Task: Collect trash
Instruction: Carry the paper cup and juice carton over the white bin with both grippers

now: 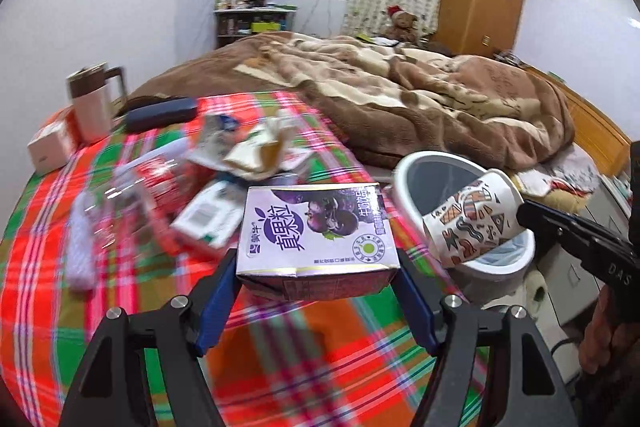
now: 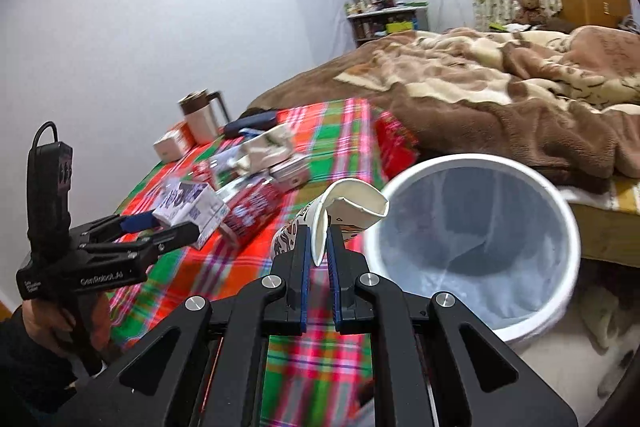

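Midway: left gripper (image 1: 316, 279) clamps a purple carton (image 1: 314, 227), right gripper (image 2: 320, 247) pinches a crushed cup (image 2: 344, 211) beside the bin (image 2: 556, 203); litter (image 1: 248, 147) remains beyond.

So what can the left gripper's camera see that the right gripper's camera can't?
Only the left wrist view shows the purple front of the milk carton up close, clamped in the left gripper, and the paper cup's patterned outside. Only the right wrist view shows the cup's crushed rim pinched flat in the right gripper, and the bin's whole lined inside. Both show the plaid cloth, the remaining trash and the bed.
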A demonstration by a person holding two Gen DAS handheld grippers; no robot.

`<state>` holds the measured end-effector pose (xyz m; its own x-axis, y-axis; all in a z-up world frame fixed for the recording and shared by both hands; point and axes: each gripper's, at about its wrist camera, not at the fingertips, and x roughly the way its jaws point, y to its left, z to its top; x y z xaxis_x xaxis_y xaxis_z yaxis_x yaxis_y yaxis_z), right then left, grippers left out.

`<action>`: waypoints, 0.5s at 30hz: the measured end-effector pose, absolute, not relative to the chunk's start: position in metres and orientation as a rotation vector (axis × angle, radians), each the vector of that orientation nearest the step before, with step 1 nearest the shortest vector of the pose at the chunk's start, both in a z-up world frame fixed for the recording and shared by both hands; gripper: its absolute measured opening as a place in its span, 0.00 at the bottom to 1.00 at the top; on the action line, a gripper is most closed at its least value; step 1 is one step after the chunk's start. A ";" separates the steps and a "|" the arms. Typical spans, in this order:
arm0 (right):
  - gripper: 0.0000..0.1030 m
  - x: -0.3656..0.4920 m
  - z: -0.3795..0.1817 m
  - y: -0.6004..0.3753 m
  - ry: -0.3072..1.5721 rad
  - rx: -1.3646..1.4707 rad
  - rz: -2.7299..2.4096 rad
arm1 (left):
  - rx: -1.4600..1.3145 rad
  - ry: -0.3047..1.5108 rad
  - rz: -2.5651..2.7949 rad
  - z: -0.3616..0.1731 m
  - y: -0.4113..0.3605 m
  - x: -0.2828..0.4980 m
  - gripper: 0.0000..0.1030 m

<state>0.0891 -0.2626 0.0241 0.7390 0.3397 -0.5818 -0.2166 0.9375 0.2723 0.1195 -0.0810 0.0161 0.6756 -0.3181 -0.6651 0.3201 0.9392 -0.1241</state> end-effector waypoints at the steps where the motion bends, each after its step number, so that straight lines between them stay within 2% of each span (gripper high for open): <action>1: 0.08 0.090 0.025 -0.268 0.671 0.197 0.293 | 0.013 0.746 -0.374 0.016 -0.088 0.121 0.71; 15: 0.08 0.089 0.008 -0.323 0.693 0.240 0.125 | 0.054 0.788 -0.608 -0.003 -0.194 0.149 0.71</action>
<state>0.0886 -0.3229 0.0078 0.7632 0.1929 -0.6167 -0.0341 0.9651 0.2597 0.1488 -0.1936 -0.0026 0.5446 -0.4925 -0.6788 0.5316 0.8288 -0.1747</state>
